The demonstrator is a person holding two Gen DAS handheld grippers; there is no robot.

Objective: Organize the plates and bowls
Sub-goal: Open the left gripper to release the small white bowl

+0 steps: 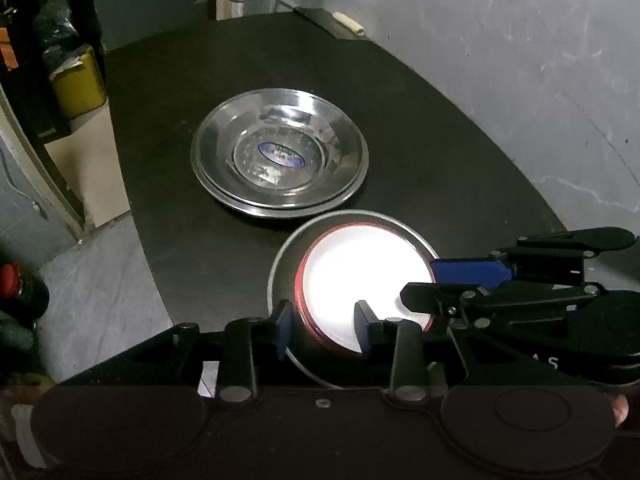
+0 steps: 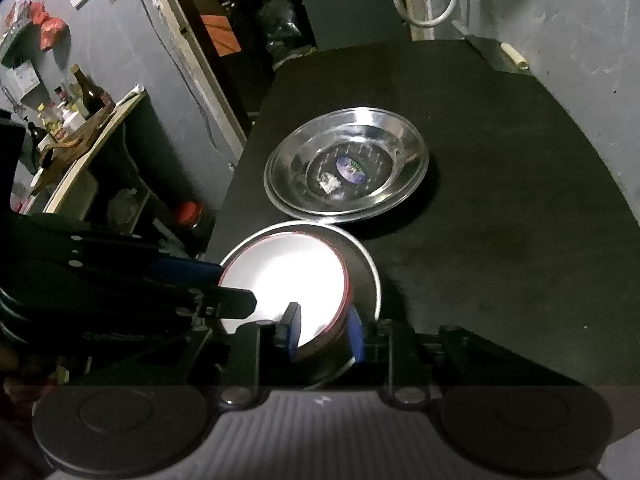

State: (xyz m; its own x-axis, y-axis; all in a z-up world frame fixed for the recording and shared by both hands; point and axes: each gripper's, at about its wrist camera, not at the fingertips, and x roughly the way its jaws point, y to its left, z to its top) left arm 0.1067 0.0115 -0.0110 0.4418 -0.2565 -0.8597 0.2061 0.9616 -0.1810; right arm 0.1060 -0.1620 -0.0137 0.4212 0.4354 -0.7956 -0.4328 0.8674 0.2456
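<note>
A white bowl with a red rim (image 1: pixel 360 276) (image 2: pixel 288 276) sits inside a steel bowl (image 1: pixel 280 264) (image 2: pixel 366 264) near the front of the black table (image 1: pixel 440 140). My left gripper (image 1: pixel 325 330) (image 2: pixel 238 284) straddles the white bowl's near-left rim, one finger outside and one inside. Its pads stand apart from the wall, so it is open. My right gripper (image 2: pixel 323 332) (image 1: pixel 420 283) straddles the right rim the same way; white shows between the inner pad and the wall, so it is open too. Behind them lies a stack of steel plates (image 1: pixel 280 156) (image 2: pixel 346 168) with a sticker in the middle.
The table's left edge drops to a grey floor with a red-capped bottle (image 1: pixel 12 284) (image 2: pixel 188 214) and a yellow container (image 1: pixel 78 84). A grey wall bounds the right side. A small pale object (image 1: pixel 350 24) lies at the far corner. A shelf with bottles (image 2: pixel 80 100) stands further left.
</note>
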